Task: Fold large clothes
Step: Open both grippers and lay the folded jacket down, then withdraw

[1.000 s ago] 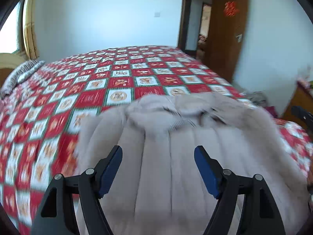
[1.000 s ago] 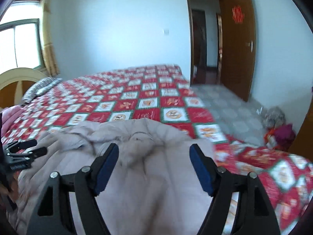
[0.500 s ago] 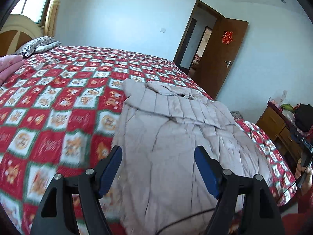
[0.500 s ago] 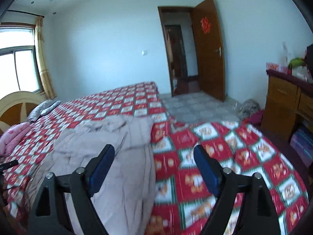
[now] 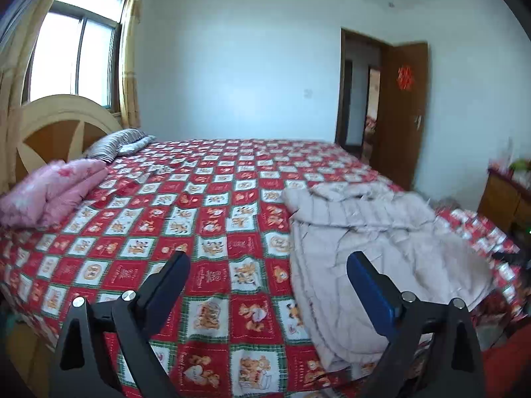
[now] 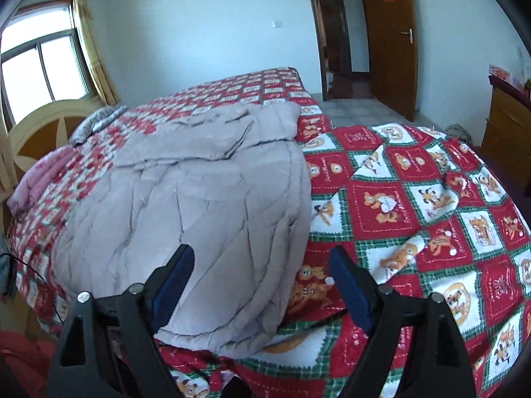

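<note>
A large pale grey-beige padded coat (image 5: 375, 248) (image 6: 199, 199) lies spread on the bed near its foot edge, collar end toward the far side. My left gripper (image 5: 267, 268) hovers above the red patterned bedspread (image 5: 199, 212), left of the coat, its jaws opening with nothing between them. My right gripper (image 6: 260, 265) hangs over the coat's near hem edge, jaws wide apart and not pressing on the fabric.
A pink folded quilt (image 5: 49, 195) and a striped pillow (image 5: 116, 142) lie by the wooden headboard (image 5: 56, 126). A brown door (image 6: 391, 39) stands ajar beyond the bed. A wooden dresser (image 6: 507, 112) is at the right. A red sleeve (image 6: 20, 358) shows low left.
Both grippers drew back from the coat. The left view swung left over the bare bedspread and its jaws spread wider. The right view now looks down on the coat's hem.
</note>
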`<state>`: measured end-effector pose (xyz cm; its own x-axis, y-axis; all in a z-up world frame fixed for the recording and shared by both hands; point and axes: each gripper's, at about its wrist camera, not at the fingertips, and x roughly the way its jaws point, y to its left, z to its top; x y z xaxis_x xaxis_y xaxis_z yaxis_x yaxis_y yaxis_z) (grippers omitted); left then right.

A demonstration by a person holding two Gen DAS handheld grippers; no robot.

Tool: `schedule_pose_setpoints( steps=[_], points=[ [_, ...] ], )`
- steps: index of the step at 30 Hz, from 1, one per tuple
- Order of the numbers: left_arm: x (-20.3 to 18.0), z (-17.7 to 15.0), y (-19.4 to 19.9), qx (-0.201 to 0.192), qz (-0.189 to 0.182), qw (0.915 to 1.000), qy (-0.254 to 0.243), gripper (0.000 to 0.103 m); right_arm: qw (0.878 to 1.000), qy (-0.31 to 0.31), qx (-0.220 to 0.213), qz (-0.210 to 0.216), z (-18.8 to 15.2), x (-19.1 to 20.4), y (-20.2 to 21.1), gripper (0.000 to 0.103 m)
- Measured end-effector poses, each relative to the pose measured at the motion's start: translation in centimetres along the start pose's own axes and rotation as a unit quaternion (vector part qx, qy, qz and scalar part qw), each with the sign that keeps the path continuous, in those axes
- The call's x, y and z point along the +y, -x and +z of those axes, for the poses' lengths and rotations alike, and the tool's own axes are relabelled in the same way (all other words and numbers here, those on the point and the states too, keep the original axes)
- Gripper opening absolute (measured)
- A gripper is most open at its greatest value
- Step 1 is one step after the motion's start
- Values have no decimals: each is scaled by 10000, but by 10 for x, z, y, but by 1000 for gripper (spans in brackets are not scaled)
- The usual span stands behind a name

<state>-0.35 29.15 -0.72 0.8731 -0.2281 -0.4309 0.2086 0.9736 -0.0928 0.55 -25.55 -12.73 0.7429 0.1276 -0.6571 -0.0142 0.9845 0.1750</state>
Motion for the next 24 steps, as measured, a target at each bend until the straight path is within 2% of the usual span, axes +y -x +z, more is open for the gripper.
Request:
schedule_pose_setpoints(
  steps=[2, 4, 6, 8, 11, 13, 16, 19, 21, 24],
  points=[
    [6, -9, -13, 137, -415, 9988, 223, 96, 10000, -23, 71, -14, -6, -1, -8, 85],
    [4, -26, -47, 585, -745, 9948, 377, 96, 9998, 9, 151, -136, -14, -5, -12, 85],
    [-6, -43, -85, 1040, -698, 9916, 316, 96, 9993, 33, 244, -277, -20, -9, -20, 85],
    [-14, -62, -119, 1331, -713, 9878, 371, 96, 9989, -82, 329, -311, -23, -14, -27, 85],
    [-23, -90, -168, 1830, -1135, 9737, 742, 96, 9981, -377, 452, -176, -27, -24, -36, 85],
    [-28, -101, -187, 2033, -1240, 9675, 849, 96, 9975, -474, 514, -130, -29, -26, -38, 85],
    [-36, -115, -203, 2306, -1311, 9602, 872, 96, 9972, -499, 548, -37, -30, -27, -37, 85],
    [-48, -116, -191, 2248, -1237, 9653, 493, 96, 9962, -474, 693, 211, -31, -24, -38, 85],
    [-52, -117, -189, 2311, -1465, 9609, 414, 96, 9968, -275, 703, 276, -31, -18, -35, 85],
    [-45, -118, -192, 2282, -1936, 9505, 841, 96, 9964, -313, 698, 378, -30, -19, -36, 85]
  ],
)
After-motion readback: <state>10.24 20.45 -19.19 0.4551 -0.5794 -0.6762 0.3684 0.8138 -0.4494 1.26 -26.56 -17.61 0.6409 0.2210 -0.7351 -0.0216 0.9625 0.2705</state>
